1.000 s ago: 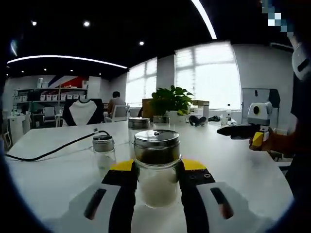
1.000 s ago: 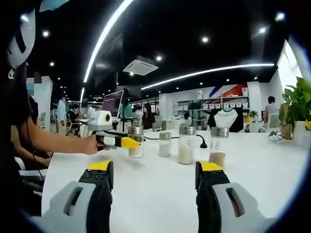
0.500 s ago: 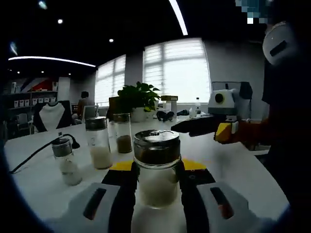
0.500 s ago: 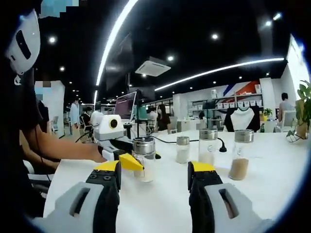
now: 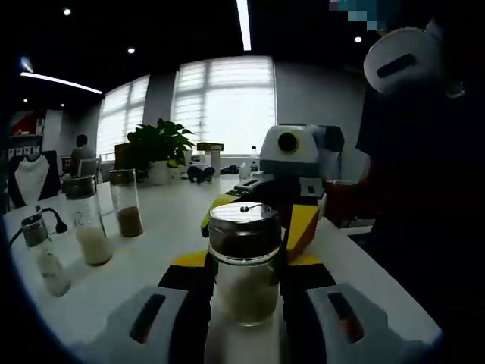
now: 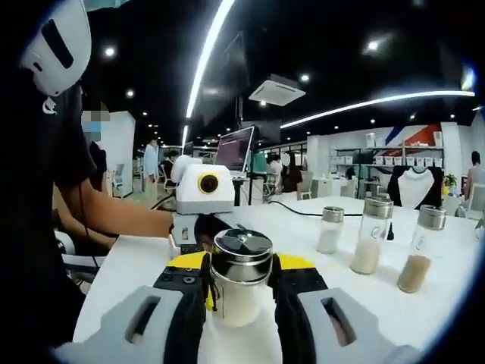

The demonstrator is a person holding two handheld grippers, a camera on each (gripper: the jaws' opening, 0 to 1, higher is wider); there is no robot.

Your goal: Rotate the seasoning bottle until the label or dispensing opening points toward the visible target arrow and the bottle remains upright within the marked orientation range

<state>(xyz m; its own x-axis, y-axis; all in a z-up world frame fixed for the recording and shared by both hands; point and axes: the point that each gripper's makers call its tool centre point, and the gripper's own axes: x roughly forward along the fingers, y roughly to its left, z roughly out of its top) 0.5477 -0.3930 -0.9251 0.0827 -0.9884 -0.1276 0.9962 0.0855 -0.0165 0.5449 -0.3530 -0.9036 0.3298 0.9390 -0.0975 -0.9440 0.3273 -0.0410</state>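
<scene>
A glass seasoning bottle [image 5: 244, 284] with a steel lid and pale powder stands upright on the white table [image 5: 151, 250]. My left gripper [image 5: 244, 259] is shut on its glass body. From the far side my right gripper's yellow fingertips [image 5: 301, 227] flank the lid. In the right gripper view the same bottle [image 6: 241, 292] sits tight between the jaws of my right gripper [image 6: 241, 265], which is shut on it. Behind it the left gripper [image 6: 216, 231] reaches in, held by a person's arm [image 6: 121, 216]. No label or arrow is visible.
Three more bottles stand in a row on the table: a small one [image 6: 330, 229], a tall one with white powder [image 6: 370, 236] and one with brown powder [image 6: 421, 249]. A potted plant [image 5: 158, 148] stands at the far edge. The person's body [image 5: 424, 227] is close by.
My right gripper has come in from the side and shut on the bottle that the left gripper holds. The left view has swung, so the other bottles have slid leftward.
</scene>
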